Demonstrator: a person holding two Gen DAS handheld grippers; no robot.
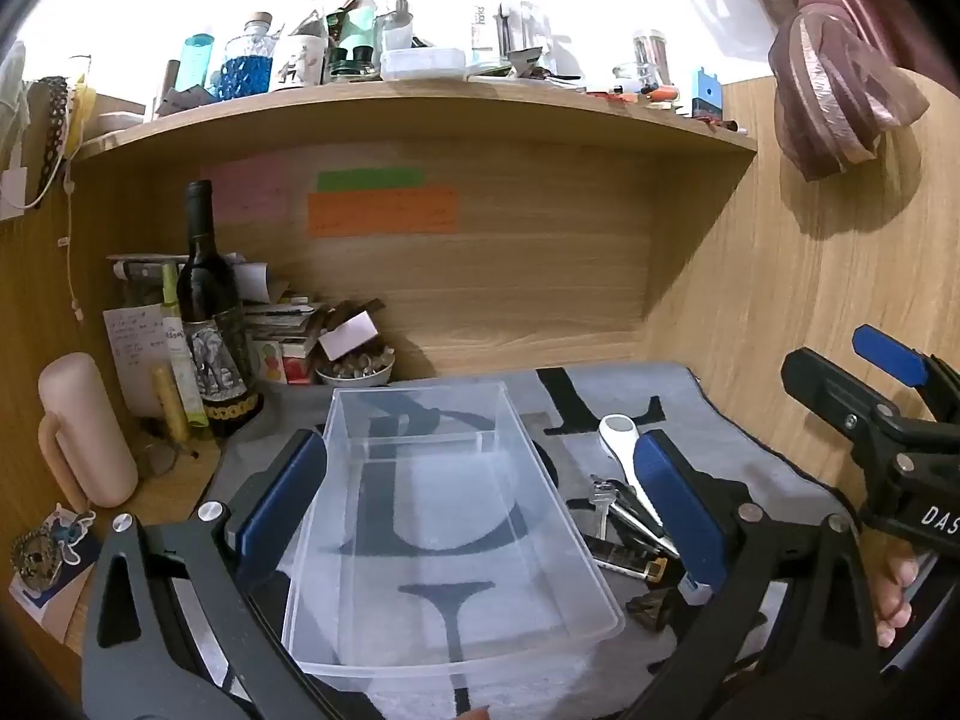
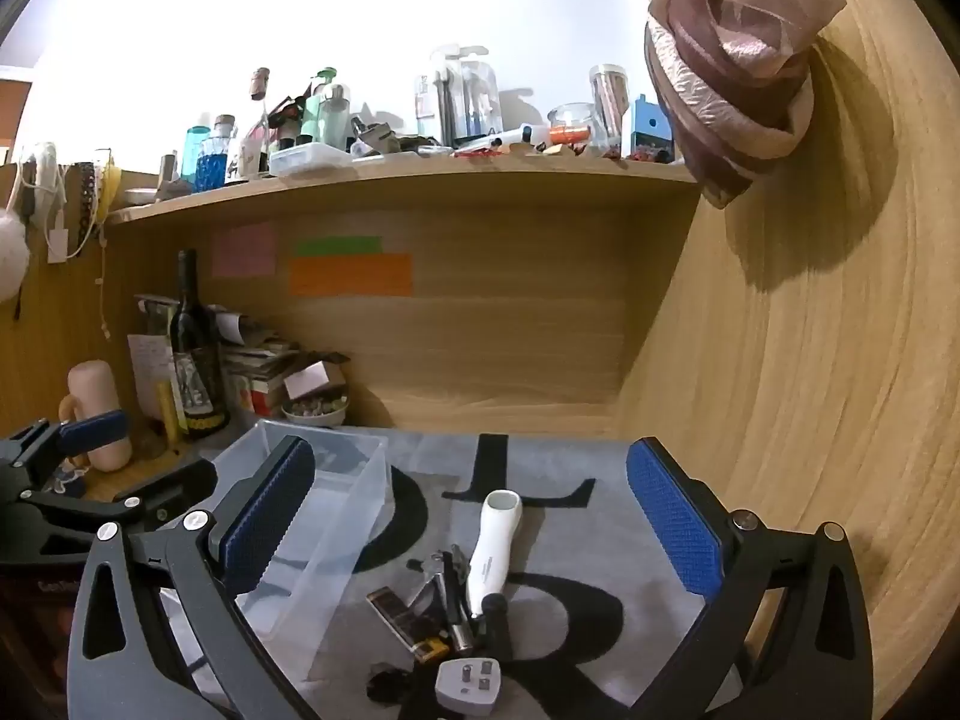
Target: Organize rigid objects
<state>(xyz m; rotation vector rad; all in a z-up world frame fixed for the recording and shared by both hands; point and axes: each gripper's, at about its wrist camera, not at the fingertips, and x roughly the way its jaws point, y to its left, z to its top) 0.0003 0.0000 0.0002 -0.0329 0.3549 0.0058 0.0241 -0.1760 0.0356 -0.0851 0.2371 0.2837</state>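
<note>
A clear plastic bin [image 1: 456, 588] stands empty on the grey mat; it also shows in the right wrist view [image 2: 336, 516]. My left gripper [image 1: 480, 510] is open, its blue pads on either side of the bin. To the bin's right lies a pile of small items: a white handheld device [image 2: 495, 552], keys [image 1: 603, 501], a dark lighter-like bar [image 2: 402, 621] and a white plug [image 2: 468, 684]. My right gripper [image 2: 474, 522] is open and empty, above this pile. It shows at the right edge of the left wrist view [image 1: 888, 396].
A wine bottle [image 1: 207, 300], a pink jug [image 1: 87, 432], stacked boxes and a small bowl [image 1: 357, 366] crowd the back left corner. A wooden wall [image 2: 810, 390] stands close on the right. A cluttered shelf [image 1: 420, 102] runs overhead.
</note>
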